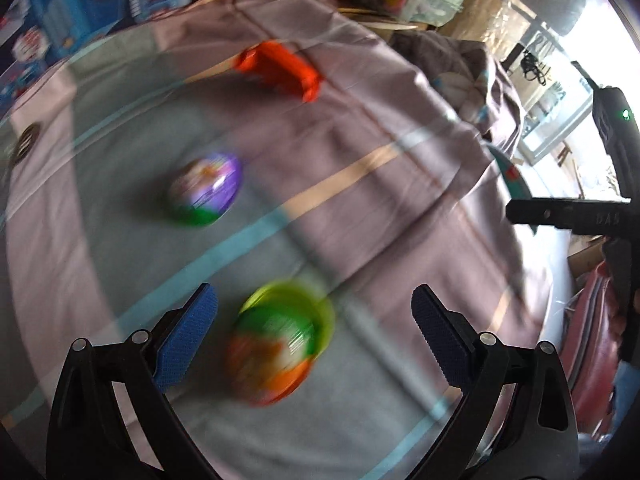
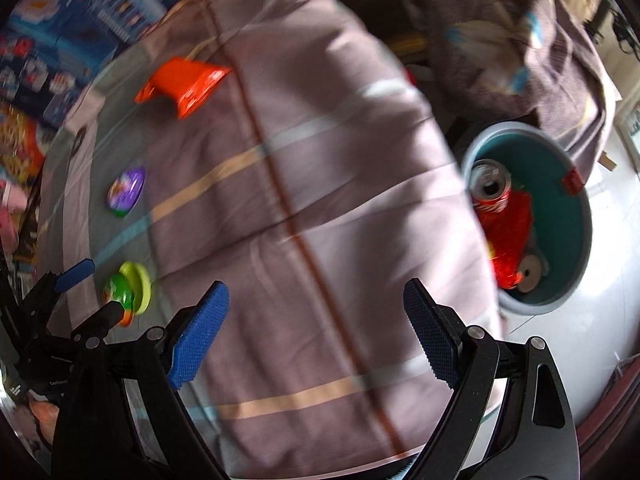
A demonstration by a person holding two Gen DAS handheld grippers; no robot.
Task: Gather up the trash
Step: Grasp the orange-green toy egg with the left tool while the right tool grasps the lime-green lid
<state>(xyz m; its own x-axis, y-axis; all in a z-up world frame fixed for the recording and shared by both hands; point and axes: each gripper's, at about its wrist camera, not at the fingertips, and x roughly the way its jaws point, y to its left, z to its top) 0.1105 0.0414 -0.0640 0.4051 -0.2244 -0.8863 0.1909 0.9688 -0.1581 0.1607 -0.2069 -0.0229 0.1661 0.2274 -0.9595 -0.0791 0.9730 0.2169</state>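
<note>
Left wrist view shows the left gripper with jaws spread wide above a blurred green and orange cup lying on the striped cloth, untouched. Farther off lie a purple cup and an orange plastic piece. Right wrist view has the right gripper also spread, empty, over the cloth; beside the table stands a teal bin holding a soda can and red wrapper.

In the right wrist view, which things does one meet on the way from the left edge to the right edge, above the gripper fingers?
Purple container → orange plastic piece → striped cloth → drink can → teal bin.
</note>
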